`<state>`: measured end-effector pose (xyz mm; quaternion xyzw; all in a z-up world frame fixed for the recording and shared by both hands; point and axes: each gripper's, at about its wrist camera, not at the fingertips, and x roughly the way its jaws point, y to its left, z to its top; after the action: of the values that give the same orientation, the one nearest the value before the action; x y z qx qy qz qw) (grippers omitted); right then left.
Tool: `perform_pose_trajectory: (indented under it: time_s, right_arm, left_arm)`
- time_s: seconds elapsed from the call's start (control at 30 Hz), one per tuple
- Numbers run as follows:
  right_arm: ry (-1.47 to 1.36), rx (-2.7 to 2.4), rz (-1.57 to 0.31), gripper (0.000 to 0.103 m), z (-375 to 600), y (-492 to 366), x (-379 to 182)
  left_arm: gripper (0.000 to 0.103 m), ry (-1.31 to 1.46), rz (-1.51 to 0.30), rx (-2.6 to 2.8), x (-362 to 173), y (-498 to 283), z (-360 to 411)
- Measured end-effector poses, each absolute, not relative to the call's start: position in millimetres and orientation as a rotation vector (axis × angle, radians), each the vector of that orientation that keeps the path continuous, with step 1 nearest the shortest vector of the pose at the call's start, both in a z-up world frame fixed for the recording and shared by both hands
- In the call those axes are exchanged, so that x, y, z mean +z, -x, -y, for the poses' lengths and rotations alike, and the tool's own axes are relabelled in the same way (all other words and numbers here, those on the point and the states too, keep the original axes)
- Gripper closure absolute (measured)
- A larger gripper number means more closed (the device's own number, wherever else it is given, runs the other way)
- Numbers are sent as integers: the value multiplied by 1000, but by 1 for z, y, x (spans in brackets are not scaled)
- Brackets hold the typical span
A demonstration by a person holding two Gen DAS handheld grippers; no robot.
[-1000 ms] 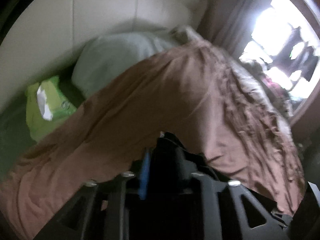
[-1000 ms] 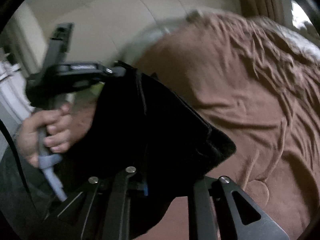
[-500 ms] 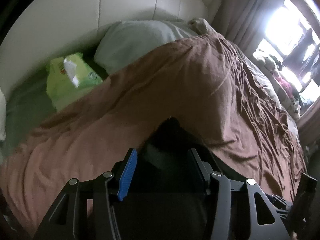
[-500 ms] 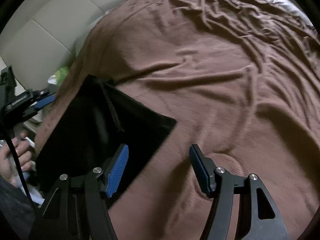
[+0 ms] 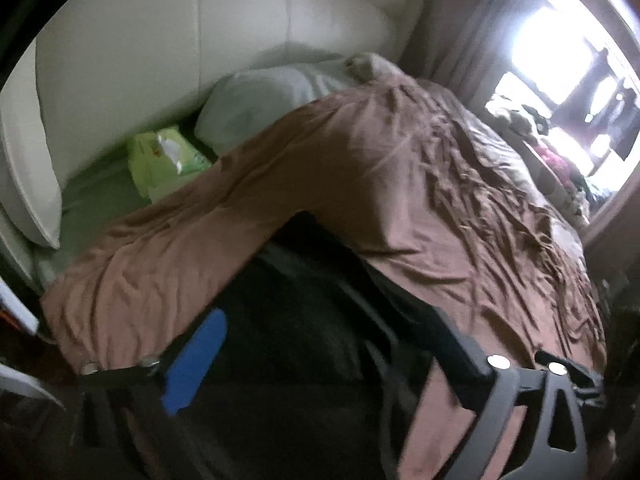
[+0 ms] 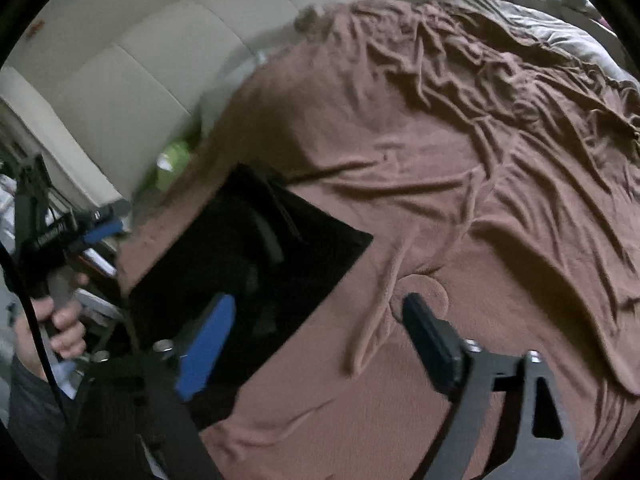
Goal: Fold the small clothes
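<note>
Black garment (image 6: 248, 272) lies flat on brown bedspread (image 6: 460, 208), spread for folding. Right gripper (image 6: 316, 328) released, jaws wide, left finger over garment's near edge. Left gripper (image 5: 332, 344) released, garment directly ahead between fingers. Green packet (image 5: 166, 158) far beyond, clear of work.

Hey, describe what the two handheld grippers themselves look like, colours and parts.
Both the left gripper and the right gripper are black plastic frames with triangular cut-outs and silver bolts. Each shows one blue finger pad and one black finger. A black cable runs past the bare hand.
</note>
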<state>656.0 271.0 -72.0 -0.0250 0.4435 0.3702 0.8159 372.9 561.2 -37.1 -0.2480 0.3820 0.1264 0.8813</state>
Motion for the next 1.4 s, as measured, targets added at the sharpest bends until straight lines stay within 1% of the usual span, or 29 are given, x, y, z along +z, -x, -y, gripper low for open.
perform_pose_trajectory:
  time_s: [0.07,0.43,0.63,1.07,1.4]
  right_arm:
    - [65,774,-933,0,-259,-646,-55]
    - [75,790,-833,0,-188,-569,31]
    - [53,786,-779,0,-143,-529,66]
    - [40,692,-655,0,-36,-440,114]
    - [15,597,-551,0,24,-357,136]
  left_arm:
    - [0,493,-782,265,-16,-361,-548]
    - [0,394,-702,248,74,-301,-471]
    - [0,351,-644,214,116,-271,-426]
    - [0,270,-542,124,183,-221,-339]
    - [0,258,-472,19,199,-184,-272]
